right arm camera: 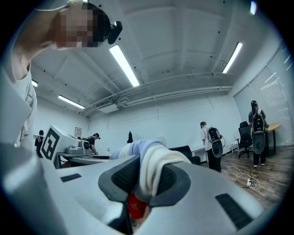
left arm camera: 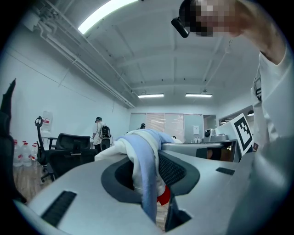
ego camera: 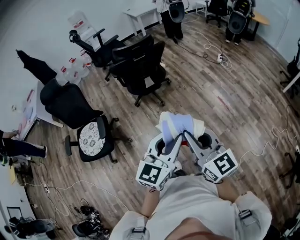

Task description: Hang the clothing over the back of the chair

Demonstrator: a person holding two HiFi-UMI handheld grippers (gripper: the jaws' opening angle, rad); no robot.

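A bundled garment (ego camera: 178, 125), white and pale blue, is held up between both grippers in front of the person, above the wood floor. My left gripper (ego camera: 173, 137) is shut on its left part, and the cloth (left arm camera: 143, 161) fills the jaws in the left gripper view. My right gripper (ego camera: 189, 136) is shut on its right part, with a white fold (right arm camera: 153, 168) pinched between its pads. A black office chair (ego camera: 71, 106) with a lace-patterned seat cushion (ego camera: 92, 134) stands to the left, well apart from the garment. Its high backrest is bare.
Two black office chairs (ego camera: 140, 66) stand ahead and another (ego camera: 96, 47) stands by the far wall. Water bottles (ego camera: 71, 71) and a white table (ego camera: 141, 14) lie beyond. Cables (ego camera: 263, 149) and a power strip (ego camera: 220, 58) cross the floor at right. People (ego camera: 170, 18) stand at the far end.
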